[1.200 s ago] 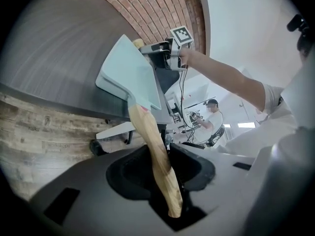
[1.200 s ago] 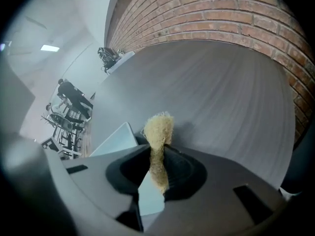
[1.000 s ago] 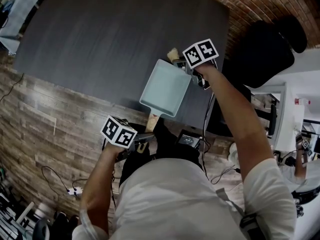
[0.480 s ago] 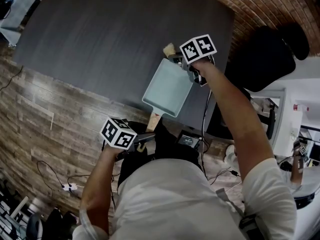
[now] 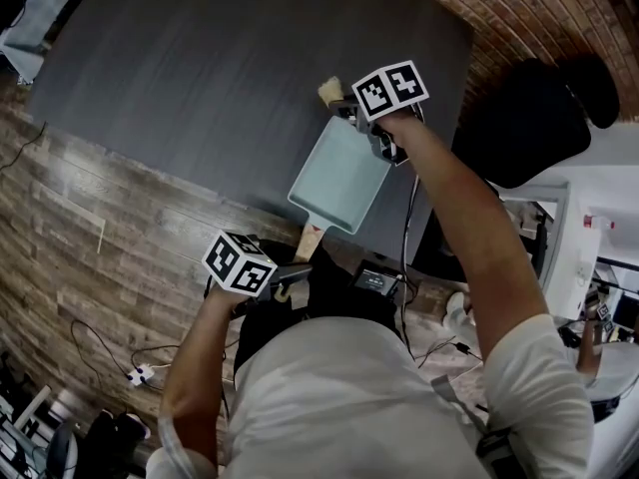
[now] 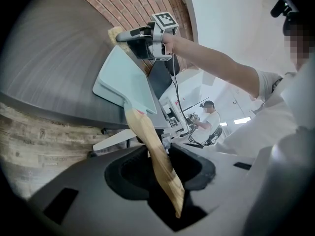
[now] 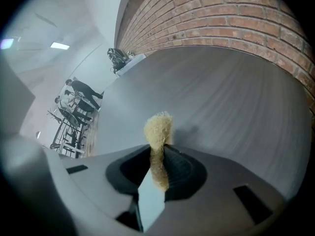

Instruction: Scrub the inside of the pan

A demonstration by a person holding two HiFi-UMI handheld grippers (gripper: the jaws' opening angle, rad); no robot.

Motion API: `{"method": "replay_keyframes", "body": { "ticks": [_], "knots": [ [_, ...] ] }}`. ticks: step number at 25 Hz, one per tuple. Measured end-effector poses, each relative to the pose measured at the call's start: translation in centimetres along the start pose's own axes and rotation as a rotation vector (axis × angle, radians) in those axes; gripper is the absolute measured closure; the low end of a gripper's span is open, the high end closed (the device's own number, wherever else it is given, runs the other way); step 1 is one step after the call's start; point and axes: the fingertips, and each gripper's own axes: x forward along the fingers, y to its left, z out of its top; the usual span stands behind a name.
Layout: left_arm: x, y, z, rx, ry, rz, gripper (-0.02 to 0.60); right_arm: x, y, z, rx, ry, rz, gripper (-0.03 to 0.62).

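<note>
A pale blue square pan (image 5: 339, 173) is tilted above the dark table, its wooden handle (image 5: 308, 239) pointing back at me. My left gripper (image 5: 293, 273) is shut on that handle (image 6: 153, 154), which runs straight between the jaws. My right gripper (image 5: 347, 110) sits at the pan's far rim, shut on a beige fibrous scrubber (image 5: 329, 90). In the right gripper view the scrubber (image 7: 158, 127) sticks out past the jaws, with a pale sliver of the pan (image 7: 150, 200) just beneath it. From the left gripper view the pan (image 6: 123, 77) shows nearly edge-on, with the right gripper (image 6: 129, 35) at its far end.
The dark grey table (image 5: 220, 68) spreads beyond the pan. A brick wall (image 7: 236, 18) runs along its far side. A black office chair (image 5: 529, 108) stands to the right, and wood-plank floor (image 5: 80, 247) with cables lies to the left. People work at desks in the background.
The right gripper and scrubber have crept a little farther away along the pan's far rim, and the pan has shifted slightly with them. The left gripper keeps its hold on the handle.
</note>
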Motion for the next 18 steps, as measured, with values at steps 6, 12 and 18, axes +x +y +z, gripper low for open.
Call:
{"method": "replay_keyframes", "body": {
  "ticks": [6,12,18],
  "knots": [
    [-0.1,0.1,0.0,-0.001,-0.009,0.003,0.442,-0.2,2.0,1.8,-0.054,-0.053,0.046,0.511],
    [-0.2,0.1,0.3,0.002,-0.015,0.007,0.443,0.2,3.5,2.1,-0.168,-0.036,0.018,0.511],
    [0.1,0.0,0.6,-0.005,-0.036,0.008,0.443,0.9,3.1,1.9,-0.342,0.019,-0.087,0.511]
  ]
}}
